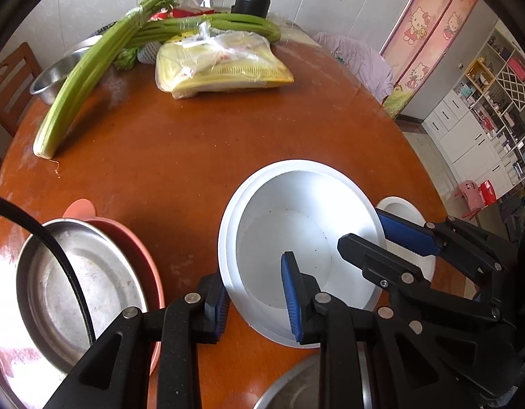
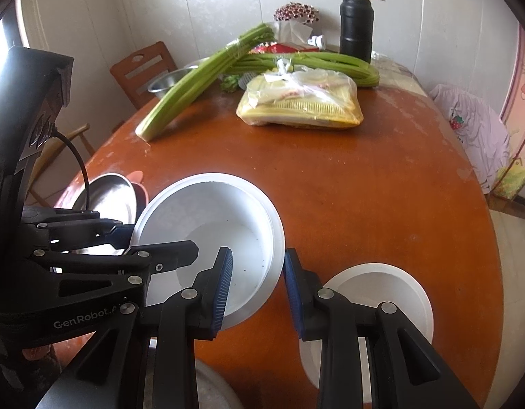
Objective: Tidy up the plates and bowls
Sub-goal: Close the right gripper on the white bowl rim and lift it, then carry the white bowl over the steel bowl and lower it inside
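white bowl (image 1: 296,238) gripped from both sides, prob for a level lift | left gripper (image 1: 259,293) clamped on its near-left rim, right gripper (image 2: 259,286) clamped opposite | small white bowl (image 2: 378,293) just right of it on table (image 1: 180,156), metal plate (image 1: 81,283) left

i see my left gripper (image 1: 257,298) clamped on the near rim of the white bowl (image 1: 298,238). my right gripper (image 1: 381,235) grips that bowl's right rim. left of the bowl sits a steel pan (image 1: 81,289).
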`<state>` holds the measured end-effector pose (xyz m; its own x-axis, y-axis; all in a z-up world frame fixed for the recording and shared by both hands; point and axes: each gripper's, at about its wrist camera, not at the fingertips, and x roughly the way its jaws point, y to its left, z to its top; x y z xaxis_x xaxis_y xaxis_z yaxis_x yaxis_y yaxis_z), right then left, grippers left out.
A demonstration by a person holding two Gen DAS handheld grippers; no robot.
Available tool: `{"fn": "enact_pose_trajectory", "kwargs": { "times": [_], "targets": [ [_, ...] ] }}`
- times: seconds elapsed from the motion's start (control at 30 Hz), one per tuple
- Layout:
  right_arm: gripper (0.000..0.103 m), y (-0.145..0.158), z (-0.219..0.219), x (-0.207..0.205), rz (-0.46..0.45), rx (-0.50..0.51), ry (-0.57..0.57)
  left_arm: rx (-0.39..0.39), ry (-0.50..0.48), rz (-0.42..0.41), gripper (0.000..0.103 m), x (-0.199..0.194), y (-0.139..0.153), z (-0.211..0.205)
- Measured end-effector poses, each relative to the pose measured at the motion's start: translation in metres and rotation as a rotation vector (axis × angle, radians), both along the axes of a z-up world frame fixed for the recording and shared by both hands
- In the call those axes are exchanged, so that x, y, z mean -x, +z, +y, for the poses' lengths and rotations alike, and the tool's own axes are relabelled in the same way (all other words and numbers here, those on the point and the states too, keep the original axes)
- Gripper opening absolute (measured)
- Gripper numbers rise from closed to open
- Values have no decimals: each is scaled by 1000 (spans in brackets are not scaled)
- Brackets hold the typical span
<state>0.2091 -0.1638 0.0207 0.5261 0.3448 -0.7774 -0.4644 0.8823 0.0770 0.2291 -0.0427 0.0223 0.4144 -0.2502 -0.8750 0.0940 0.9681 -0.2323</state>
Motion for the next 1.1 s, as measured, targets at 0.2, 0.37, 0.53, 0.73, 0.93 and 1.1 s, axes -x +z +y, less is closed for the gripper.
{"fn": "enact_pose_trajectory", "kwargs": {
  "times": [0.2, 0.37, 0.53, 0.73, 0.93, 1.1],
  "targets": [
    [33, 12, -1, 18, -26, -10, 1, -8, 0, -36, 28, 17, 14, 0],
    [33, 20, -1, 36, -52, -15, 0, -14, -1, -61, 28, 34, 23, -2],
    [33, 26, -4, 54, -68, -21, 4, -13, 4, -82, 28, 48, 31, -3],
    [33, 33, -7, 75, -93, -27, 8, -21, 1, -111, 28, 69, 40, -7],
    [33, 37, -10, 95, -108, -33, 20, -24, 6, -133, 28, 89, 46, -8],
    [33, 39, -12, 110, -119, -36, 29, -27, 11, -155, 28, 105, 49, -9]
  ]
}}
